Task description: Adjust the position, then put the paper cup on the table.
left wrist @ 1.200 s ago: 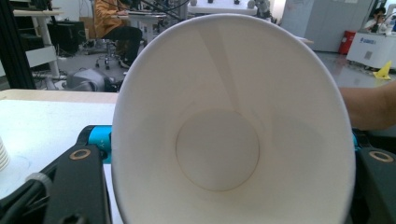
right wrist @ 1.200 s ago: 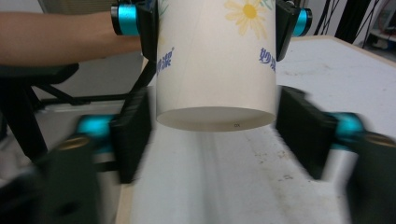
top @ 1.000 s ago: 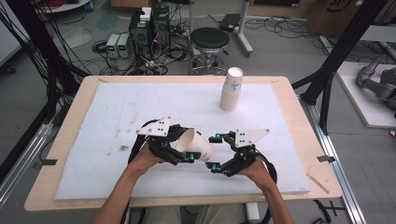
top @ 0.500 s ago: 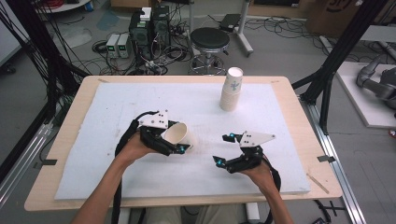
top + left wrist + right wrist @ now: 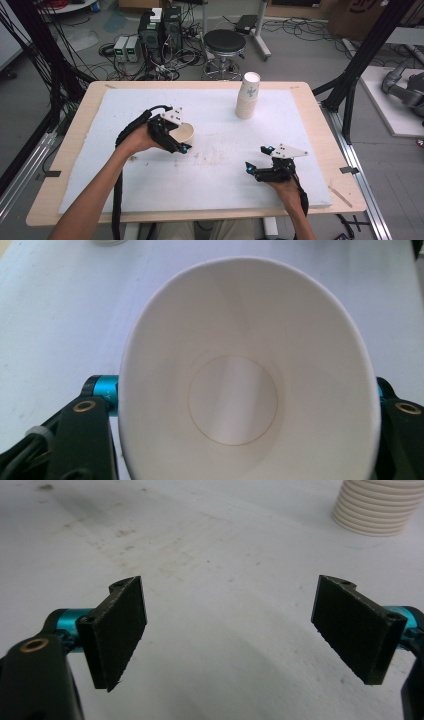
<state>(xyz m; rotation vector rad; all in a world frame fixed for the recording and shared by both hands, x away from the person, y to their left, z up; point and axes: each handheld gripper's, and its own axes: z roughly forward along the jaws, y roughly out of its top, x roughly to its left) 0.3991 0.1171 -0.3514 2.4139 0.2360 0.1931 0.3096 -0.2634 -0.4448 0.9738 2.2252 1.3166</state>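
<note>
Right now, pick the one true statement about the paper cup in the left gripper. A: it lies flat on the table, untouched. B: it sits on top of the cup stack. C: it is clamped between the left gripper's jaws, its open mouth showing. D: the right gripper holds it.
C: the left gripper is shut on the paper cup, whose rim is squeezed to an oval, while the right gripper stands open and empty and the cup stack stands apart.

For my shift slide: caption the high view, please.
Left tool holds a paper cup; right tool open, cup stack behind.
</note>
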